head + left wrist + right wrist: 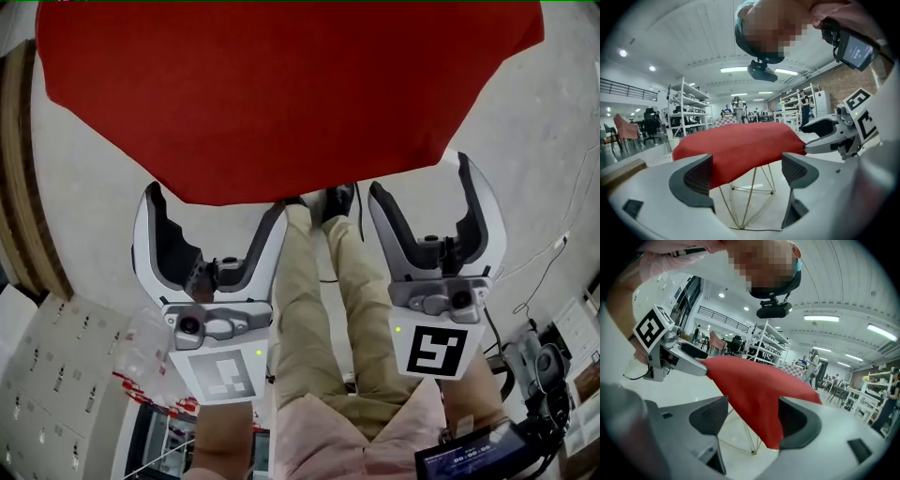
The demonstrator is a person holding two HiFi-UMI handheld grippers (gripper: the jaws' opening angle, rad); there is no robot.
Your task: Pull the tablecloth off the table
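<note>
Cloth (281,94) still draped over table (749,199), just ahead of both grippers. Left gripper (216,202), right gripper (422,178) gaping wide, gripping nothing. Grasp, pull remain.

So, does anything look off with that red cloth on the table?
Nothing spilled or torn. The red tablecloth lies smooth over the wire-legged table; only its near corner droops lower than the rest. The left tool and right tool are open.

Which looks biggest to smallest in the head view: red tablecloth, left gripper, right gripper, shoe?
1. tablecloth, by far.
2. left gripper and right gripper: they look alike, so not ranked; both are nearer the camera than the cloth.
3. shoe, smallest.
</note>
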